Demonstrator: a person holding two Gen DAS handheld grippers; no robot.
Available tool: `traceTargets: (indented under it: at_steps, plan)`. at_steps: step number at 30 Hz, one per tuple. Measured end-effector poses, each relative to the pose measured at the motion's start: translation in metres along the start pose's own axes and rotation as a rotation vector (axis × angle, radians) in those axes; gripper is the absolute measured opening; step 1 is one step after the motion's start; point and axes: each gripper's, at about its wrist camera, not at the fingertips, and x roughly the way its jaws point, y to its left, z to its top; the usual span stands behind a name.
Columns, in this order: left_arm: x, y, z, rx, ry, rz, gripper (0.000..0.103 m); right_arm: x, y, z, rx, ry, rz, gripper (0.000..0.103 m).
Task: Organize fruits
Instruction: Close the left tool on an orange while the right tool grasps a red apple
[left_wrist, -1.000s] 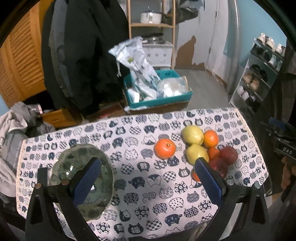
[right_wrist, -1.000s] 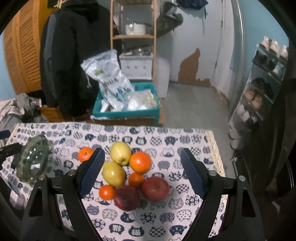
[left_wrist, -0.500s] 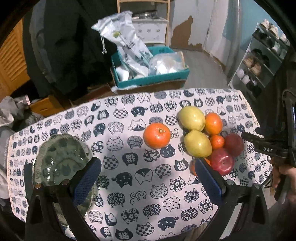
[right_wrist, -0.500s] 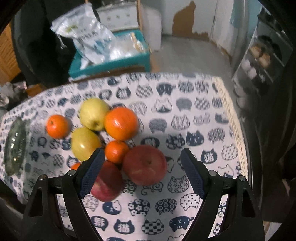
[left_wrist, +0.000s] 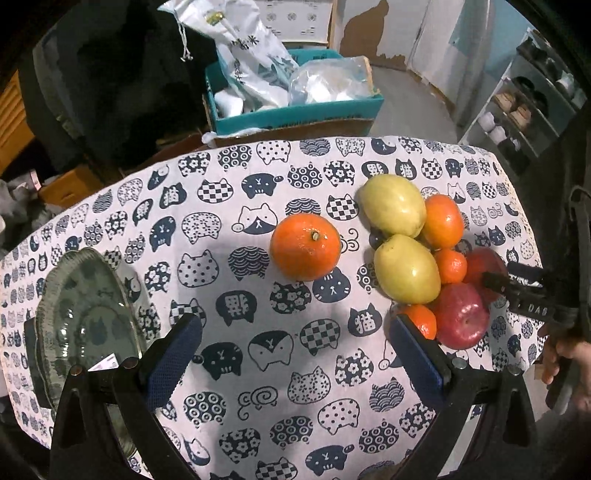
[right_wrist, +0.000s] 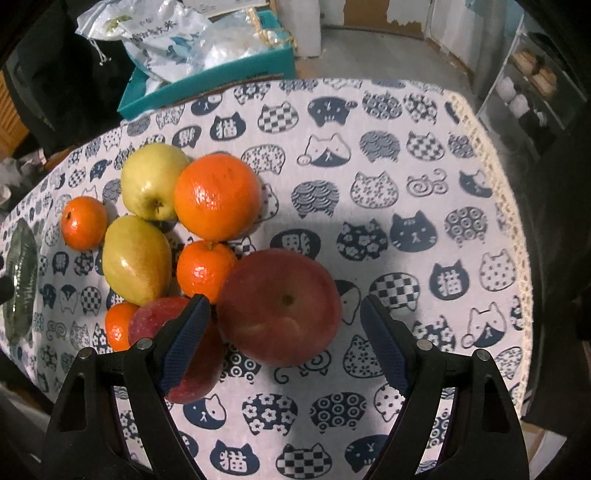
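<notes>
A pile of fruit lies on the cat-print tablecloth (left_wrist: 258, 369): two yellow-green pears (right_wrist: 136, 258), several oranges (right_wrist: 218, 195) and two red apples. My right gripper (right_wrist: 284, 332) is open, its jaws either side of the larger red apple (right_wrist: 279, 306), just above it; the other apple (right_wrist: 184, 354) lies behind its left finger. My left gripper (left_wrist: 295, 350) is open and empty above the cloth, between a green glass plate (left_wrist: 85, 321) and the pile. A lone orange (left_wrist: 304, 247) lies ahead of it. The right gripper shows in the left wrist view (left_wrist: 517, 291).
Beyond the table's far edge stands a teal box (left_wrist: 295, 107) with plastic bags. A shoe rack (left_wrist: 532, 107) is at the far right. Dark coats hang at the back left. The table's right edge (right_wrist: 513, 221) is near the fruit.
Both grippers have moved down and forward toward the table. The right gripper now straddles the larger red apple; the left one has come closer to the lone orange.
</notes>
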Motion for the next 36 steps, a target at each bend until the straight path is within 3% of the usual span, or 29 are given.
traceTargets:
  at_steps: [5, 12, 19, 28, 34, 36]
  plan:
    - [0.012, -0.001, 0.008, 0.003, 0.008, 0.007, 0.102, 0.020, 0.001, -0.001, -0.011, 0.040, 0.017, 0.082]
    - [0.037, 0.000, 0.023, -0.017, 0.025, 0.000, 0.102, 0.022, 0.004, 0.000, -0.014, 0.027, 0.039, 0.077]
    - [0.066, -0.006, 0.039, -0.009, 0.042, 0.017, 0.102, 0.010, -0.003, 0.007, -0.017, -0.064, -0.012, 0.077]
    - [0.105, 0.000, 0.047, -0.046, 0.088, 0.015, 0.102, 0.007, -0.017, 0.017, 0.016, -0.106, -0.031, 0.077]
    - [0.112, -0.002, 0.049, -0.025, 0.065, 0.012, 0.082, 0.012, -0.012, 0.021, 0.005, -0.110, -0.034, 0.077]
    - [0.112, -0.003, 0.050, -0.017, 0.056, -0.014, 0.069, 0.012, -0.010, 0.022, 0.001, -0.113, -0.036, 0.077]
